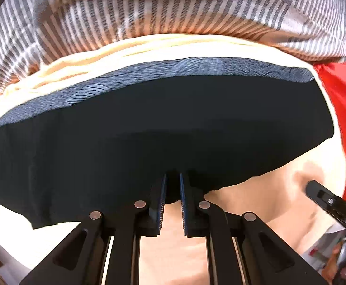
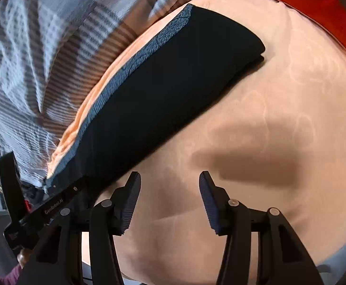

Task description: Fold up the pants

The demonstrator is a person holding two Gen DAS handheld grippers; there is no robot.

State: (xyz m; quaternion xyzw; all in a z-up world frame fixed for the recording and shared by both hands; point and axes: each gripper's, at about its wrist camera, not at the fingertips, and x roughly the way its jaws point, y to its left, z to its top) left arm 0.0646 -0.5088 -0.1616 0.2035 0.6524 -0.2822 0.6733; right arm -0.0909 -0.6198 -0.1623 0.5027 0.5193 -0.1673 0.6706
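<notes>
While settling the last fold, keep the layers stacked square.
Pants point(image 1: 149, 130) folded dark on the bed sheet point(image 1: 256, 201), spanning 9 to 2 o'clock. Left tool point(image 1: 173, 185) narrow at the 6 o'clock hem, grip on cloth impossible to tell. Right tool point(image 2: 170, 178) wide, empty, over bare sheet. Let go gently; avoid dragging the top layer.

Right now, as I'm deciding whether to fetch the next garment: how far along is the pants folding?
Mostly done, it seems: the dark pants lie as a compact layered bundle on the peach sheet, waistband along one edge. In hand: the left gripper sits at the near hem, jaws narrow; whether they pinch cloth is unclear. The right gripper is open and empty. Left: letting go, perhaps a final tidy.
</notes>
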